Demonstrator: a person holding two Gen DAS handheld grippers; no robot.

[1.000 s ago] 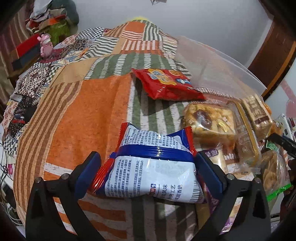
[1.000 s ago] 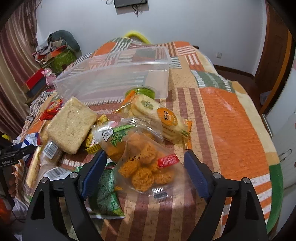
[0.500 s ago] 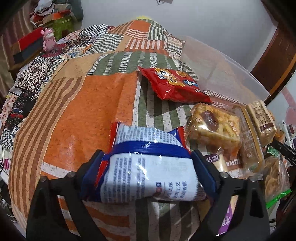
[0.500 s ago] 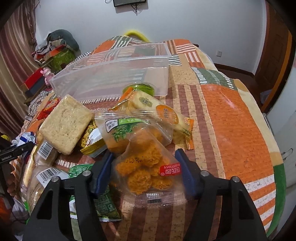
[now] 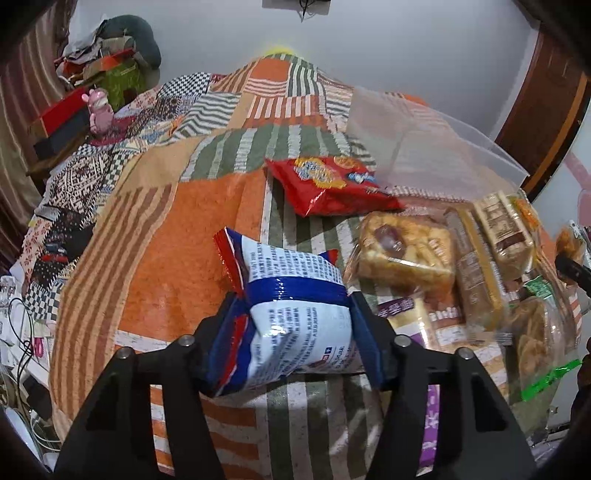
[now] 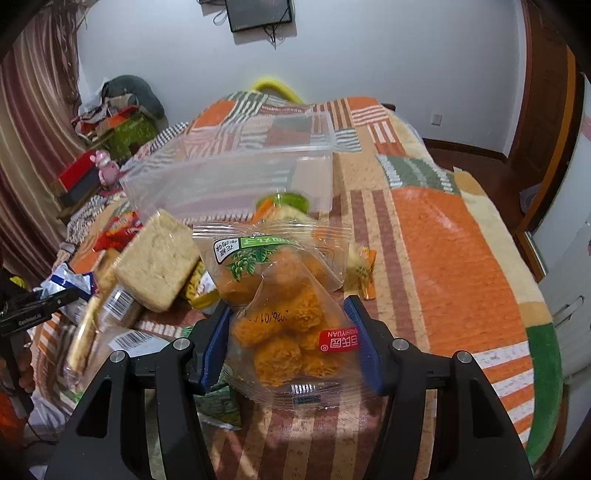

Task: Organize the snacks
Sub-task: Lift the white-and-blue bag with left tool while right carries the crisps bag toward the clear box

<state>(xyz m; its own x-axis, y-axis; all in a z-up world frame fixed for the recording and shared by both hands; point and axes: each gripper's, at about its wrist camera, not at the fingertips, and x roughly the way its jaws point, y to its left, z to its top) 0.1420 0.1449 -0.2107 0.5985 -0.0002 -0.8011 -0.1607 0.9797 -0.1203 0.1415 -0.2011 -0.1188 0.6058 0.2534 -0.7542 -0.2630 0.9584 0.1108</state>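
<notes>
Both tools had closed and lifted, the left tool [image 5: 295,332] squeezing a blue-and-white packet [image 5: 291,314], the right tool [image 6: 291,341] apparently pinching a slippery clear bag [image 6: 291,332] that could slide free.

A patchwork blanket [image 6: 454,258] covered the bed; a pink toy [image 5: 98,112] stood beside piled clothes [image 6: 122,96], a monitor [image 6: 258,13] mounted above.

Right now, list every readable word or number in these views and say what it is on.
"BASHIYUAN", with unreadable Chinese characters: red label on the clear bag of orange snacks in the right tool.
Blue-and-white packet in the left tool: print too small.
Barcode digits: blurred.
</notes>
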